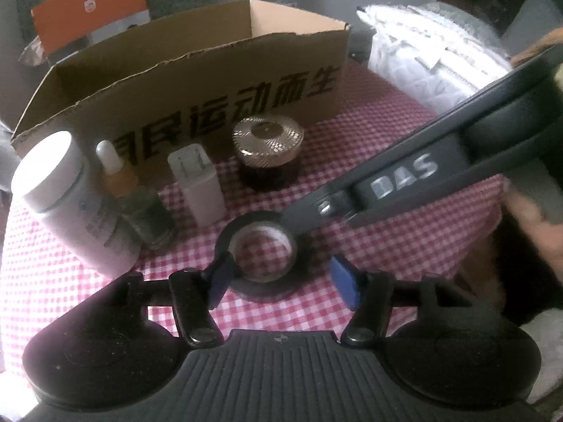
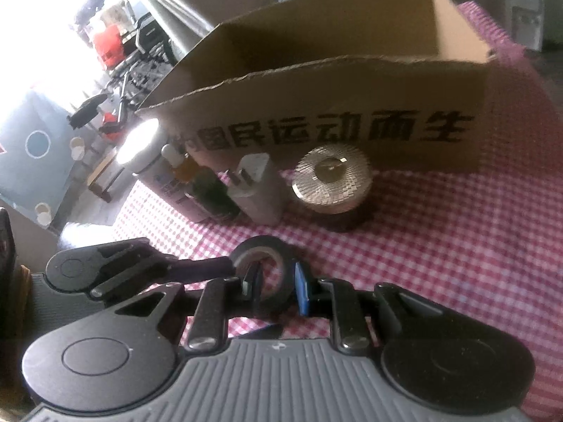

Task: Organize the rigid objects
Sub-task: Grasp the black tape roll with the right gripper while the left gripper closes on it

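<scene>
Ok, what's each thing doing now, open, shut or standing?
Cardboard box, open on top.
White bottle, capped, upright.
Dropper bottle, capped, upright.
Charger, standing, prongs up.
Jar, gold lid on.
Tape roll, lying flat.
Right tool, shut on Tape roll's wall.
Left tool, open, by Tape roll.

A black tape roll is laid flat on the checked cloth, and behind it a white bottle, a dropper bottle, a white charger and a gold-lidded jar are lined upright before an open cardboard box.
</scene>
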The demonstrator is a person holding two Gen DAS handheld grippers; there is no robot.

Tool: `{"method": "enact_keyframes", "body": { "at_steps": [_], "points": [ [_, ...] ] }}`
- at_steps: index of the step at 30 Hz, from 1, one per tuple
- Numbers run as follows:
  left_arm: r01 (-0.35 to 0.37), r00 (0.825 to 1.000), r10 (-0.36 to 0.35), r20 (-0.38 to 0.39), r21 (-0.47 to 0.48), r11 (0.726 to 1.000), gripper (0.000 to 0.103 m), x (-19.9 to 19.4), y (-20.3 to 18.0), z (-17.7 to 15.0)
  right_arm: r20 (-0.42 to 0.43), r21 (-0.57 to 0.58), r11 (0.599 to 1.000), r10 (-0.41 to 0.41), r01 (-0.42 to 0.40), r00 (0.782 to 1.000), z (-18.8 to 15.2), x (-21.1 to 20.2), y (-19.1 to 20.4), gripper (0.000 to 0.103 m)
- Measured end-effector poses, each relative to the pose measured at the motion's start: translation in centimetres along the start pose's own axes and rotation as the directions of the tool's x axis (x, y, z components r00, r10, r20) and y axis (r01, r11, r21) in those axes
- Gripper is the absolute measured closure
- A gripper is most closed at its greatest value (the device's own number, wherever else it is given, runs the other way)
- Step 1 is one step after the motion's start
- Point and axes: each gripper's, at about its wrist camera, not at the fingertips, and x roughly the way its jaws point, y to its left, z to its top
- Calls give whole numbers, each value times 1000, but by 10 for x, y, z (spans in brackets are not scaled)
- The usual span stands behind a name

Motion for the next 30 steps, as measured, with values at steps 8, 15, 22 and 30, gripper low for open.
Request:
{"method": "enact_keyframes", "body": {
  "at_steps": [8,15,22,30],
  "points": [
    [-36,999,35,-22,-28,999,30,3,7,-2,-27,-1,1000,-8,8,1000,1,12,-6,77],
    [-37,999,35,-41,-57,998,34,11,13,-5,-47,-48,999,-17,15,999,4,27,0,64],
    [-5,999,4,-35,-48,999,39,16,7,0,-33,-53,999,-6,5,999,3,27,-1,69],
    [46,999,-46,-29,32,998,39,22,-18,6,-12,-40,996,-78,78,997,-14,7,-18,73]
  ]
}}
